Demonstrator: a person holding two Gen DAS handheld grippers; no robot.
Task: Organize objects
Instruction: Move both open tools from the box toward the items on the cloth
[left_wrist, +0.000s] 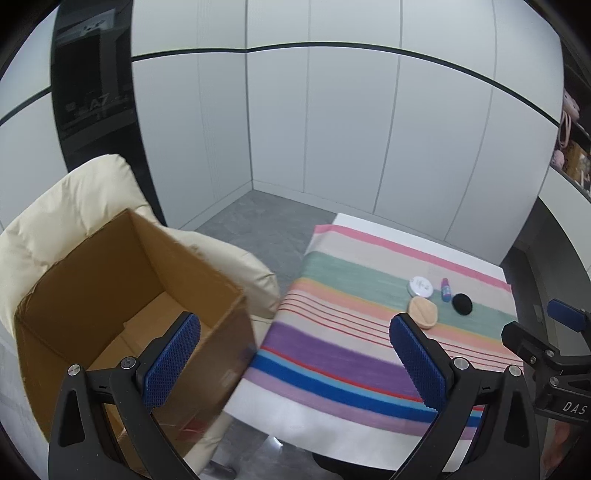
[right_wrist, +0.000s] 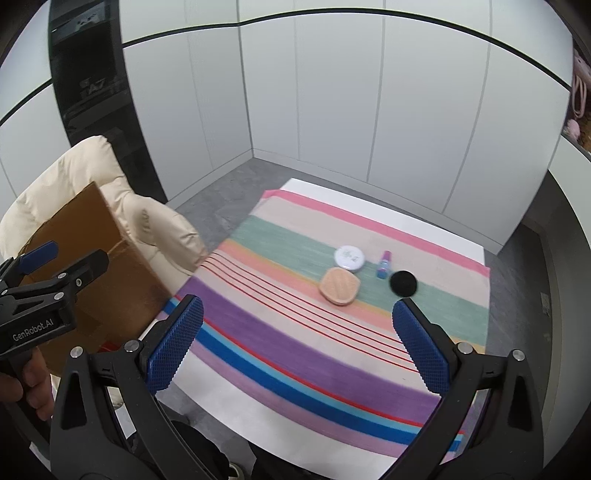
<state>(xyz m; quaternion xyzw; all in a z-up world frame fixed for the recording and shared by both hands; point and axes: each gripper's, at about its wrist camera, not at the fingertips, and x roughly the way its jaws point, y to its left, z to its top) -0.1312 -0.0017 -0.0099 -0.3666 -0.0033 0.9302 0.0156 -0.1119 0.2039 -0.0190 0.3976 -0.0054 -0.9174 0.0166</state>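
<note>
Both grippers, left (left_wrist: 294, 360) and right (right_wrist: 297, 343), gape wide and empty above striped cloth (right_wrist: 295, 350); white tin (right_wrist: 349, 258), peach puff (right_wrist: 339, 285), small bottle (right_wrist: 384, 264), black disc (right_wrist: 403, 283) cluster mid-cloth, cardboard box (left_wrist: 122, 306) on cream chair (left_wrist: 55, 221) alongside.

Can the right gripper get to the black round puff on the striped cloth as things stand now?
Probably yes. The right gripper is open and empty, and only bare striped cloth lies between it and the black puff, which lies apart from its neighbours.

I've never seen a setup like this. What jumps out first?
A brightly striped cloth covers the table, with four small items clustered at its far side: a white round tin, a peach puff, a small purple bottle and a black puff. To the left, an open cardboard box rests on a cream chair.
</note>
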